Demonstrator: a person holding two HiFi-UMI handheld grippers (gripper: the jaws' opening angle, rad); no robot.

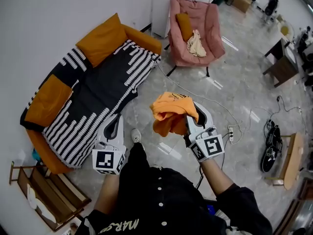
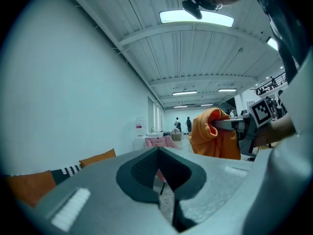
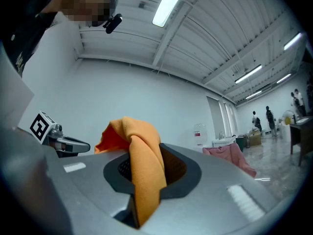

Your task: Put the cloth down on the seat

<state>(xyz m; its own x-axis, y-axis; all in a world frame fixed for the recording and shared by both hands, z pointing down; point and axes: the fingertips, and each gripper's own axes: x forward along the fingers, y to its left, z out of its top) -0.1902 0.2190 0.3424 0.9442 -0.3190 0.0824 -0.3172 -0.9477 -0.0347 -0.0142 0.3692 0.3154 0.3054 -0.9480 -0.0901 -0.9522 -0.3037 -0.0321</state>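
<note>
One orange cloth (image 1: 170,112) up in the air, pinched by the two fingers of my right gripper (image 1: 190,117), my left gripper (image 1: 117,121) fingers pressed together on nothing, one orange sofa (image 1: 143,38) at the floor's left edge, one pink armchair (image 1: 212,23) at its far edge

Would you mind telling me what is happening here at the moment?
A person holds a tool in each hand. The right tool is shut on an orange cloth, held in the air. The left tool is shut and empty. The cloth is not yet on any seat: the striped sofa and the pink armchair stand some way off.
</note>
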